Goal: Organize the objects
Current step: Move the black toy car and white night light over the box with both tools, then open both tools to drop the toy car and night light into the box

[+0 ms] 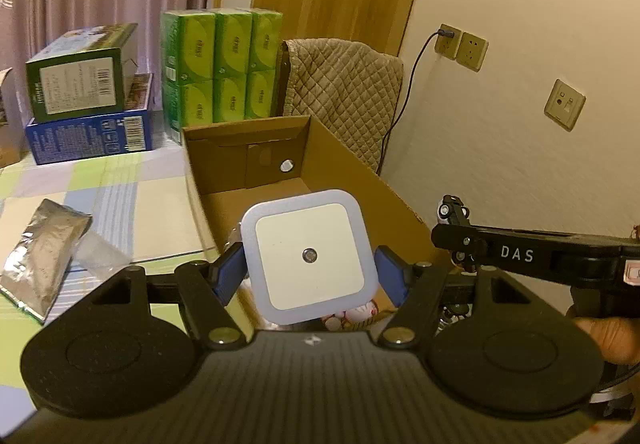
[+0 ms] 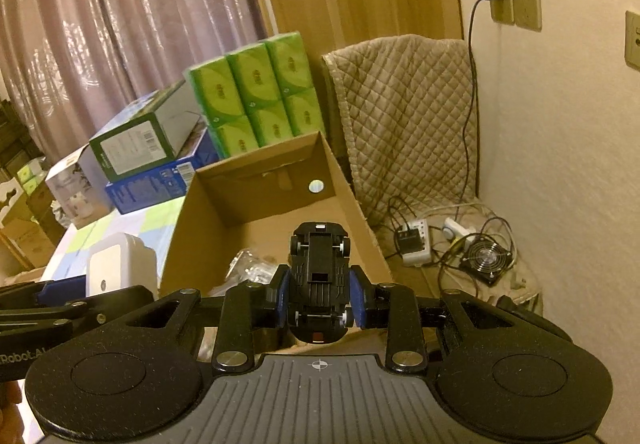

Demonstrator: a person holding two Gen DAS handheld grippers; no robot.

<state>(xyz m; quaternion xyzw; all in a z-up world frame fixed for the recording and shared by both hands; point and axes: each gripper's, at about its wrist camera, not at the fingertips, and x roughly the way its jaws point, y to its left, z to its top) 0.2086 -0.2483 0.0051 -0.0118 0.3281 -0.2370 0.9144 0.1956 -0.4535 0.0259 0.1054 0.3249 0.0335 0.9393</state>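
My left gripper (image 1: 310,273) is shut on a white square night light (image 1: 310,256), held above the near end of an open cardboard box (image 1: 320,148). The same light (image 2: 116,268) shows at the left of the right wrist view. My right gripper (image 2: 320,298) is shut on a black toy car (image 2: 319,272), turned belly-up, over the box's (image 2: 256,204) near right corner. In the left wrist view that car (image 1: 452,210) pokes out past the right gripper's black arm. A clear plastic bag (image 2: 250,268) lies inside the box.
Green tissue packs (image 1: 224,64) and a green carton on a blue carton (image 1: 88,136) stand behind the box. A silver foil pouch (image 1: 40,260) lies on the checked tablecloth at left. A quilted cover (image 2: 404,116), charger and small fan (image 2: 484,260) sit to the right by the wall.
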